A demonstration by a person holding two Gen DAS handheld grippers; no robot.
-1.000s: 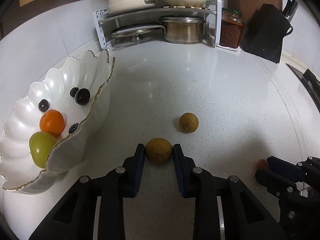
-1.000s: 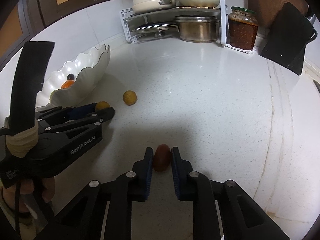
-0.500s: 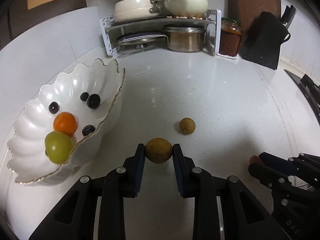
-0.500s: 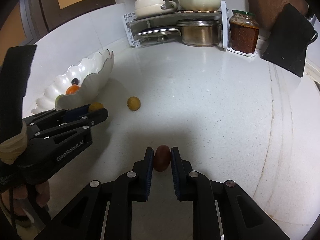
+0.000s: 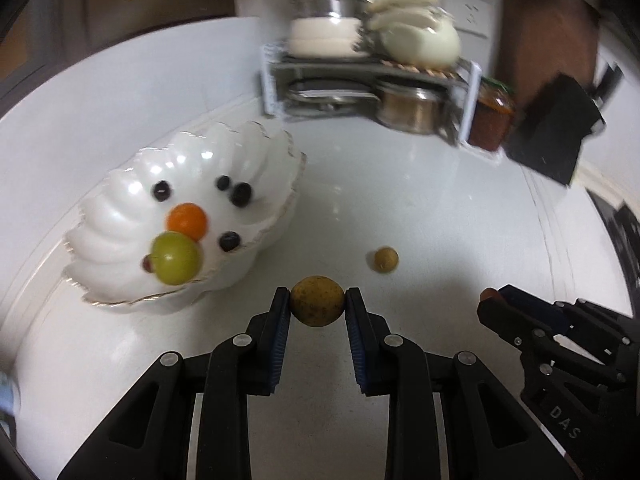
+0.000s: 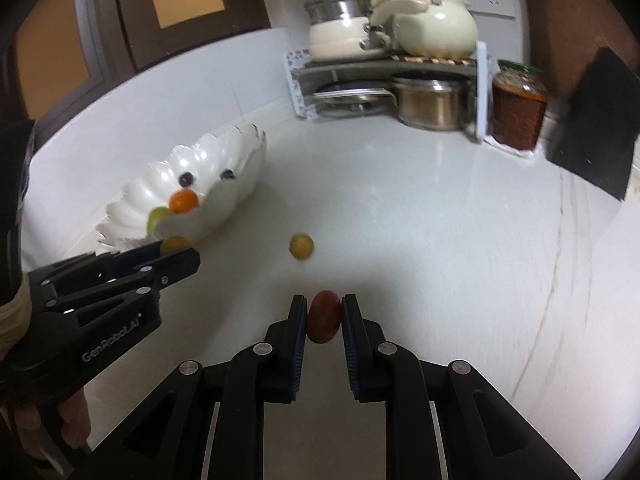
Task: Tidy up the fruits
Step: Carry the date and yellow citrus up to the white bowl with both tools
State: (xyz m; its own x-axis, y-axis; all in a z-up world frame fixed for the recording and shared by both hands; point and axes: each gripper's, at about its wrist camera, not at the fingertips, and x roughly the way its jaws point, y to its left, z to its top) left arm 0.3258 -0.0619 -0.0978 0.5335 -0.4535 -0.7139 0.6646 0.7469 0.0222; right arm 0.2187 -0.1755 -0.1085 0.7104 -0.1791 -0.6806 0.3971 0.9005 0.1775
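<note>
two grippers loaded. left gripper [image 5: 318,306] clamps brown-yellow round fruit [image 5: 317,300]; right gripper [image 6: 324,316] pinches reddish-brown oval fruit [image 6: 323,316], long axis upright. scalloped white bowl [image 5: 120,216] sits upper left of left gripper, near; right gripper farther away. likely left delivers first. second small round fruit [image 5: 386,259] loose on counter [image 5: 440,220], centre-right.

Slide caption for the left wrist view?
Left hand-held gripper holds a brown fruit beside the fruit bowl.
</note>
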